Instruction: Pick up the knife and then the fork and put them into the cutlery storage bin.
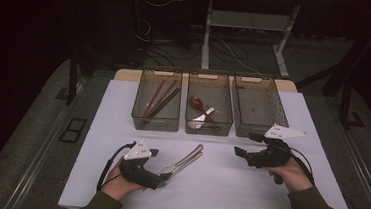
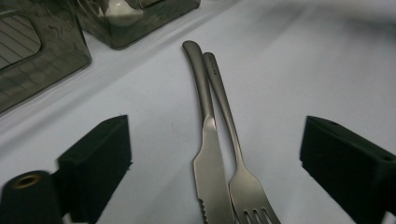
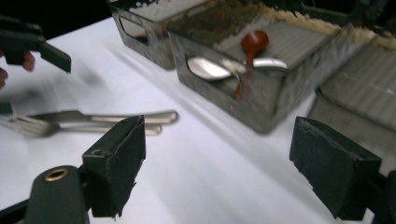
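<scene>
A steel knife (image 2: 210, 158) and a steel fork (image 2: 247, 186) lie side by side on the white table mat (image 1: 227, 188), handles pointing away toward the bins. They also appear as a pair (image 1: 186, 159) in the high view. My left gripper (image 1: 160, 170) is open, and its jaws straddle the blade and tines without touching them (image 2: 217, 135). My right gripper (image 1: 245, 144) is open and empty (image 3: 219, 154), hovering right of the cutlery and in front of the bins. From there the knife (image 3: 107, 115) lies at the left.
Three translucent bins stand in a row at the back. The left bin (image 1: 155, 122) holds chopsticks (image 1: 161, 98). In the middle bin (image 1: 208, 128) lie a red spoon (image 3: 254, 42) and a metal spoon (image 3: 208, 69). The right bin (image 1: 258, 110) looks empty.
</scene>
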Demonstrator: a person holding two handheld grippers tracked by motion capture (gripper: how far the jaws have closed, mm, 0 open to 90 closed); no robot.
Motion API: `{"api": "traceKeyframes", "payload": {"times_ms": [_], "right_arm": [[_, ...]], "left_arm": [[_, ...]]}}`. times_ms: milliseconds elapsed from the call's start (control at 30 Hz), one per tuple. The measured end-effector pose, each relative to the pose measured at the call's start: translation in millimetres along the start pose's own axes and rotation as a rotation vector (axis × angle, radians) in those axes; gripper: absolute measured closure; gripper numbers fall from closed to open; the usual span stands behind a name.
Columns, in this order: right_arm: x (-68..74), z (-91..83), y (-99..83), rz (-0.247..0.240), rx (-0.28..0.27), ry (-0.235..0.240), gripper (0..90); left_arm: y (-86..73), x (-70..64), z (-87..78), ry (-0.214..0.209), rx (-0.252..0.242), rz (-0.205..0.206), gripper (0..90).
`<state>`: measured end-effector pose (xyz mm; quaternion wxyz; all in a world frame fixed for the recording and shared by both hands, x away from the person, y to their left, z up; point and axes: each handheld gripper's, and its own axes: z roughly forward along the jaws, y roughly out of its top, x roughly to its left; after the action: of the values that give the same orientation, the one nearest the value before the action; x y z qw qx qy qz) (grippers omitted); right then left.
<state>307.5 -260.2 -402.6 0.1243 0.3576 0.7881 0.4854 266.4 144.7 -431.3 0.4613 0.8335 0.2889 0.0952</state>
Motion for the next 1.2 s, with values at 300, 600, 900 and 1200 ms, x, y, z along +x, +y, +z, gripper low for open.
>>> {"api": "traceKeyframes", "payload": {"times_ms": [300, 600, 900, 1200], "right_arm": [[-3.0, -18.1, -28.2, 0.016, 0.024, -0.028, 18.1], [-1.0, -26.8, -44.3, 0.018, 0.034, -0.024, 18.1], [-0.3, -23.1, -45.5, -0.001, 0.051, -0.025, 18.1], [-1.4, -22.5, -46.0, 0.000, 0.054, -0.023, 18.1]], "left_arm": [[7.5, -5.0, 4.9, 0.006, 0.005, 0.006, 34.9], [11.7, -15.6, 22.7, 0.003, 0.074, -0.001, 60.6], [10.5, -17.2, 35.3, 0.005, 0.150, -0.003, 72.3], [9.1, -20.1, 43.0, 0.009, 0.193, 0.004, 78.3]]}}
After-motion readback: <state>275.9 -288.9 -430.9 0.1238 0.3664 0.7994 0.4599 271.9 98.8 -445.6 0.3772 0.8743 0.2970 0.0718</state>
